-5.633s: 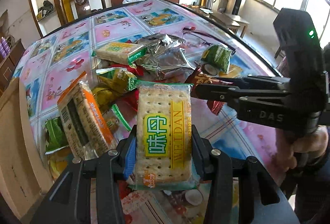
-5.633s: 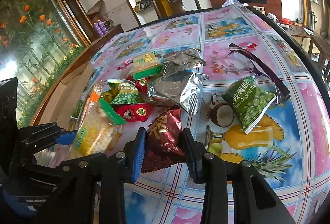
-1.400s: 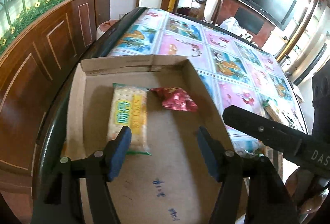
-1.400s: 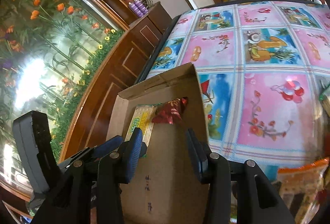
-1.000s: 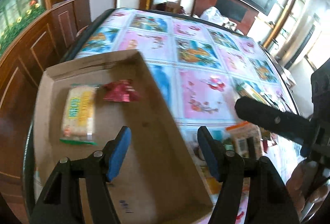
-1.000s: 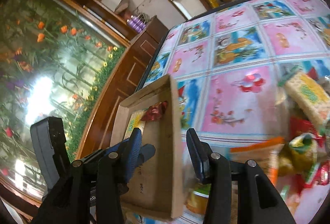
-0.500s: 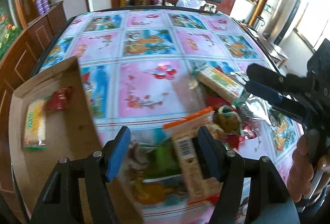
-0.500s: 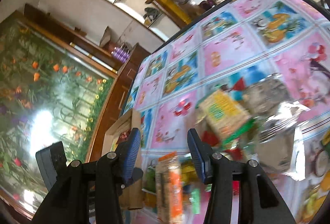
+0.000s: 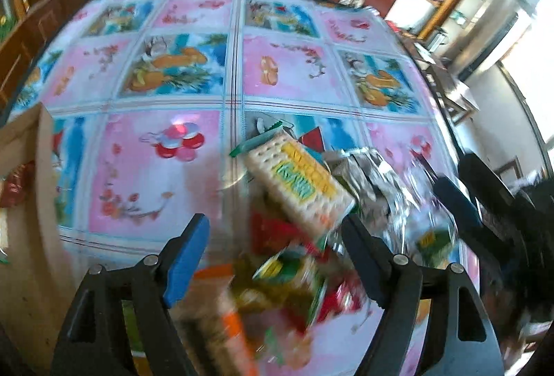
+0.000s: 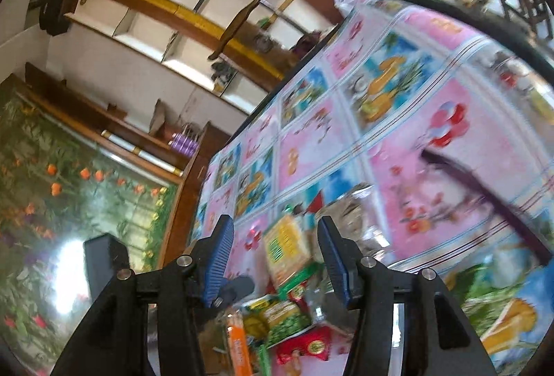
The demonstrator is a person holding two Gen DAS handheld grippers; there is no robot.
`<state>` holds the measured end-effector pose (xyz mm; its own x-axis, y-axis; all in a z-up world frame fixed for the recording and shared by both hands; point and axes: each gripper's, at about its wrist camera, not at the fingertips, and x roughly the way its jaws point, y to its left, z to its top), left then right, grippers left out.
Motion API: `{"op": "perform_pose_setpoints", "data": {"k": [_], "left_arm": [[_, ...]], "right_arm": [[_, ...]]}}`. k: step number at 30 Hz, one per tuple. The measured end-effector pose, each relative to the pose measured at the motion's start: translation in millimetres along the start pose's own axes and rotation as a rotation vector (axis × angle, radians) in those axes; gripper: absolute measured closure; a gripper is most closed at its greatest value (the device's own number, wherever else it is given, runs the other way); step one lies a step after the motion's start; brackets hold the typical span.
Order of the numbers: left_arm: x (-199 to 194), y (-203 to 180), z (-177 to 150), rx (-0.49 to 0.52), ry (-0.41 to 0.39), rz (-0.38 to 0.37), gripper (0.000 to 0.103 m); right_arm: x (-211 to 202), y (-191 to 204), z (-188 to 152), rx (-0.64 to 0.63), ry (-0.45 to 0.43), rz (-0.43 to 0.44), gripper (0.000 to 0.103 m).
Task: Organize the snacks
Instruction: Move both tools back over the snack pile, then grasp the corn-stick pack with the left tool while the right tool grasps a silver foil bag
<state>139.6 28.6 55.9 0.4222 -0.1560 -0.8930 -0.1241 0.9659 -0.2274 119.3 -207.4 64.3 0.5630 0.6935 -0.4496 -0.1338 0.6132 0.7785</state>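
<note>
— So what is new?

— Both grippers have swung away from the cardboard box (image 9: pixel 24 147) at the left edge of the counter (image 9: pixel 287 71). A second ago they were over the box. Now they point at the snack pile (image 9: pixel 294 258) near the front edge.

— Are they holding anything?

— No. The left gripper (image 9: pixel 275 253) has its fingers wide apart, with nothing in them. The right gripper (image 10: pixel 275 260) is the same.

— And the snacks?

— The cracker pack (image 9: pixel 299 183) lies on top of the pile. I think two are packed already, and it is time to pick more.
</note>
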Motion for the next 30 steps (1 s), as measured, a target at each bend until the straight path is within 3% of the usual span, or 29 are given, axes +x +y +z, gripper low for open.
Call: {"op": "perform_pose_setpoints", "data": {"k": [6,14,16,18,19,20,21,30], "left_arm": [[33,-23,21,-0.062,0.036,0.056,0.025],[63,-25,25,-0.027,0.038,0.164,0.025],[62,-20,24,0.007,0.026,0.192,0.032],[60,-17,24,0.021,0.018,0.203,0.047],[58,-15,23,0.027,0.014,0.202,0.053],[55,-13,23,0.034,0.009,0.182,0.069],[53,-12,22,0.035,0.009,0.16,0.075],[24,0,8,0.032,-0.06,-0.016,0.085]], "right_arm": [[-12,-8,7,0.04,-0.019,0.027,0.046],[-17,-6,6,0.03,-0.023,0.025,0.045],[-16,-5,6,0.026,-0.02,0.02,0.045],[-14,-4,5,0.016,-0.018,0.001,0.044],[-13,-4,5,0.005,-0.015,-0.014,0.044],[-10,-2,4,-0.014,-0.008,-0.041,0.044],[-6,-1,3,-0.033,-0.002,-0.068,0.044],[33,6,-11,-0.257,0.059,-0.323,0.043]]}}
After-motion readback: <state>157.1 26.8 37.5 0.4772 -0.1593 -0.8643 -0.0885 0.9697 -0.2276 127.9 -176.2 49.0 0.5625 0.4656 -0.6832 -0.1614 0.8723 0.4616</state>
